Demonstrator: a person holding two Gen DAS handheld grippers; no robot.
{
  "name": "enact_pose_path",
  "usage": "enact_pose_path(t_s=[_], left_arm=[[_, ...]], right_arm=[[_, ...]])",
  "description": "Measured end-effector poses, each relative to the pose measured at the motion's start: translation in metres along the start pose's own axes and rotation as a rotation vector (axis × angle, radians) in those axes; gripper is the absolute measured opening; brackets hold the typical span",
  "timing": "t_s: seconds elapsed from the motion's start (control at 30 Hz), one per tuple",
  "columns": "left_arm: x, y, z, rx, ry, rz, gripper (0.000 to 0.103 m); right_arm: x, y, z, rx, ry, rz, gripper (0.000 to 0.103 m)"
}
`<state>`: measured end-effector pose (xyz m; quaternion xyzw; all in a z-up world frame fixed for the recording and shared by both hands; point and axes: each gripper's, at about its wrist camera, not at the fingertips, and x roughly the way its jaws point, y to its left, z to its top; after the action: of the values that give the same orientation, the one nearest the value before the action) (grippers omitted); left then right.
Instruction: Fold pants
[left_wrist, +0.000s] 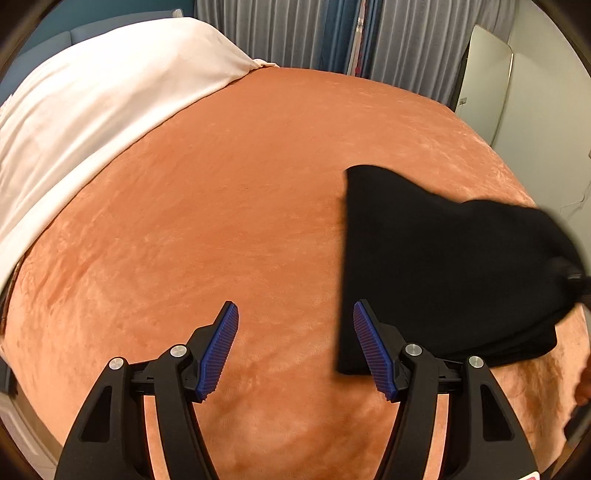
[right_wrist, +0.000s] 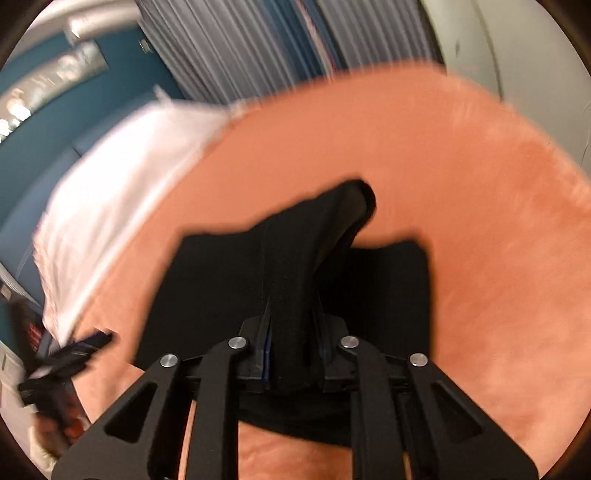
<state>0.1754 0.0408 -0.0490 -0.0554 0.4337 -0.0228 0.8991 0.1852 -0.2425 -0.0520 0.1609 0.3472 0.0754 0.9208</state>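
Black pants (left_wrist: 424, 258) lie folded on an orange blanket (left_wrist: 221, 203), right of my left gripper (left_wrist: 294, 306). That gripper hovers open over bare blanket, with nothing between its blue pads (left_wrist: 221, 347); its right finger overlaps the pants' near left corner. In the right wrist view my right gripper (right_wrist: 291, 325) is shut on a thick fold of the pants (right_wrist: 325, 229), which rises in a ridge from the flat part (right_wrist: 207, 288). Cloth hides its pads. The left gripper (right_wrist: 70, 354) shows blurred at the left edge.
A white sheet (left_wrist: 92, 110) covers the bed's far left part. Grey curtains (left_wrist: 295, 33) hang behind the bed, and a standing mirror (left_wrist: 484, 81) leans at the far right. A blue wall (right_wrist: 92, 122) runs along the left.
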Motion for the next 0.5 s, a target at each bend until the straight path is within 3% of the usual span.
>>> enact_pose_path(t_s=[0.03,0.07,0.1,0.13,0.17,0.2,0.23,0.3,0.37,0.47,0.5], left_arm=[[-0.003,0.006,-0.004,0.001,0.002,-0.008,0.063],[0.001,0.006,-0.005,0.005,0.009,-0.016,0.063],[0.007,0.003,-0.007,0.009,0.023,-0.020,0.063],[0.012,0.001,-0.008,0.012,0.037,-0.025,0.063],[0.016,-0.003,-0.009,0.016,0.049,-0.030,0.063],[0.017,-0.007,-0.010,0.021,0.053,-0.037,0.063],[0.017,-0.009,-0.010,0.026,0.052,-0.030,0.063],[0.011,-0.015,-0.008,0.048,0.027,-0.008,0.063],[0.006,-0.015,-0.003,0.048,0.003,0.003,0.063],[-0.010,-0.017,0.011,0.033,-0.060,-0.020,0.063],[-0.016,-0.023,0.018,0.034,-0.087,-0.034,0.070]], right_arm=[[0.013,-0.014,-0.014,-0.007,0.050,-0.087,0.016],[0.032,-0.027,-0.027,0.004,0.143,-0.113,0.018],[0.039,-0.040,-0.040,0.037,0.162,-0.100,0.022],[0.028,-0.044,-0.040,0.069,0.101,-0.065,0.028],[0.022,-0.046,-0.038,0.089,0.096,-0.060,0.033],[0.013,-0.046,-0.033,0.115,0.089,-0.091,0.049],[0.001,-0.046,-0.029,0.117,0.054,-0.115,0.058],[-0.013,-0.046,-0.026,0.098,0.015,-0.127,0.057],[-0.023,-0.049,-0.022,0.109,-0.006,-0.136,0.044],[-0.025,-0.030,-0.008,0.096,-0.013,-0.055,0.017],[-0.023,-0.022,0.000,0.076,-0.008,-0.032,0.015]])
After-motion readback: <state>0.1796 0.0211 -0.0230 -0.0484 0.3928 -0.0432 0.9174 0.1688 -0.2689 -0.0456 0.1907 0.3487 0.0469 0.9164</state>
